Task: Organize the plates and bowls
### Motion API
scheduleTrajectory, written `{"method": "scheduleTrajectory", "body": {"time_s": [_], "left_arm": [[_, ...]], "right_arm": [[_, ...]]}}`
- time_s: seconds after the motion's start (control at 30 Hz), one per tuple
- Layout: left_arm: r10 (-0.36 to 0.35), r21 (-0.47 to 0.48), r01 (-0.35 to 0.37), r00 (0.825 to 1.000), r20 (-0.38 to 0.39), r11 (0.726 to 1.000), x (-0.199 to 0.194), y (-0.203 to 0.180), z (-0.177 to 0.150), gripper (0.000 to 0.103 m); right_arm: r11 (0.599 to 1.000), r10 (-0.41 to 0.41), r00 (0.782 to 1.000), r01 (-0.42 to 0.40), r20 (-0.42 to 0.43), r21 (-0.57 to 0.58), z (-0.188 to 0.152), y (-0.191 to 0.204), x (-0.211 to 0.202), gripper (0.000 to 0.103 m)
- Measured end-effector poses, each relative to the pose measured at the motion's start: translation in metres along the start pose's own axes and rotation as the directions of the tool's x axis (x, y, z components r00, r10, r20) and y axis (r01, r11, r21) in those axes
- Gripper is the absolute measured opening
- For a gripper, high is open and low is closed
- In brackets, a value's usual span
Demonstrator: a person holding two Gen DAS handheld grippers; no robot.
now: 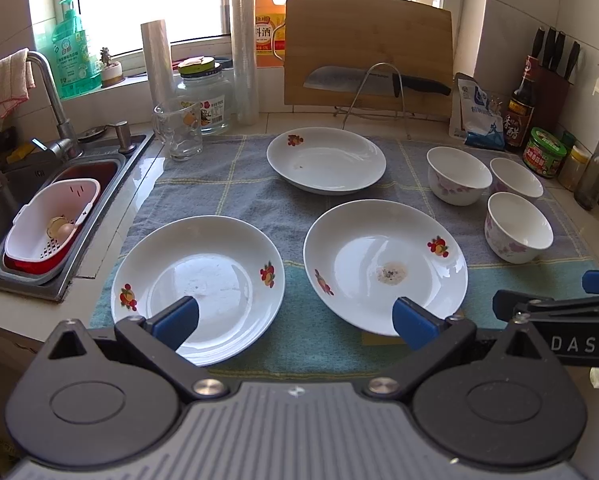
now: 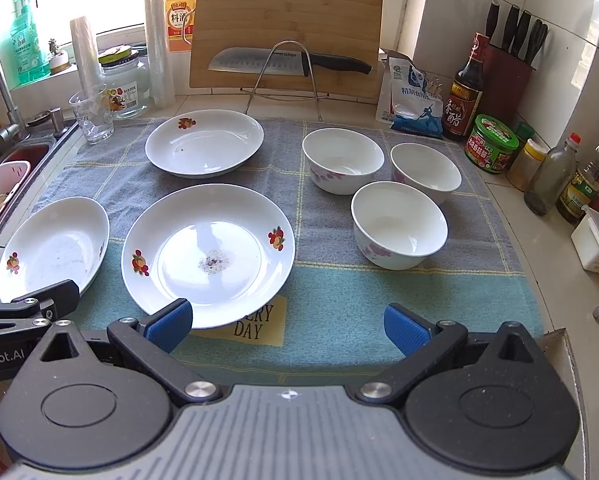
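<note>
1. Both claws stand wide and hold nothing: the left gripper (image 1: 295, 318) fills the bottom of the left wrist frame with its blue pads spread over two plates, and the right gripper (image 2: 287, 322) sits at the bottom of the right wrist frame over bare cloth.
2. Open room lies on the checked cloth (image 2: 339, 292) in the lower middle of the right wrist frame, between the right gripper and the bowls; the cloth's left edge runs beside the sink (image 1: 31, 216) at the left.
3. Each gripper is level and aimed toward the window wall; the right gripper's body shows at the right edge of the left wrist frame.
4. Three plates lie apart on the cloth: near-left plate (image 1: 197, 286), centre plate (image 1: 385, 266) with a dark-specked smear in its middle, and far plate (image 1: 326, 160).
5. Three bowls (image 2: 399, 226) cluster at centre right, close together, upright and empty.
6. A white basket (image 1: 47, 220) in the sink holds a small round item.
</note>
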State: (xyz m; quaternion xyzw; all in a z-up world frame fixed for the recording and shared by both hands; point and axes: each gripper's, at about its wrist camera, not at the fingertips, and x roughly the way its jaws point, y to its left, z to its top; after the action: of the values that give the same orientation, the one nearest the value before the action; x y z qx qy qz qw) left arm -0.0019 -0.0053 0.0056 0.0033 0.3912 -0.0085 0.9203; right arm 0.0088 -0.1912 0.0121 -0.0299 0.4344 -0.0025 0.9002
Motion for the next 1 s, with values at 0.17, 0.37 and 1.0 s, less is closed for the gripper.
{"method": "scheduleTrajectory", "body": {"time_s": [0.17, 0.37, 1.0], "left_arm": [[0.003, -0.001, -0.003, 1.000, 0.003, 1.000, -0.0016, -0.0022, 0.0008, 0.102], [0.010, -0.006, -0.009, 1.000, 0.006, 1.000, -0.0046, -0.0066, 0.0011, 0.102], [0.022, -0.013, -0.022, 1.000, 0.011, 1.000, -0.0058, -0.0098, -0.0019, 0.102]], "right_arm": [[1.000, 0.002, 1.000, -0.002, 0.003, -0.002, 0.0007, -0.0024, -0.0013, 0.103], [1.000, 0.006, 1.000, -0.006, 0.007, -0.010, 0.0006, -0.0049, -0.0034, 0.103], [1.000, 0.019, 1.000, -0.019, 0.009, -0.021, 0.0009, -0.0086, -0.0010, 0.103]]}}
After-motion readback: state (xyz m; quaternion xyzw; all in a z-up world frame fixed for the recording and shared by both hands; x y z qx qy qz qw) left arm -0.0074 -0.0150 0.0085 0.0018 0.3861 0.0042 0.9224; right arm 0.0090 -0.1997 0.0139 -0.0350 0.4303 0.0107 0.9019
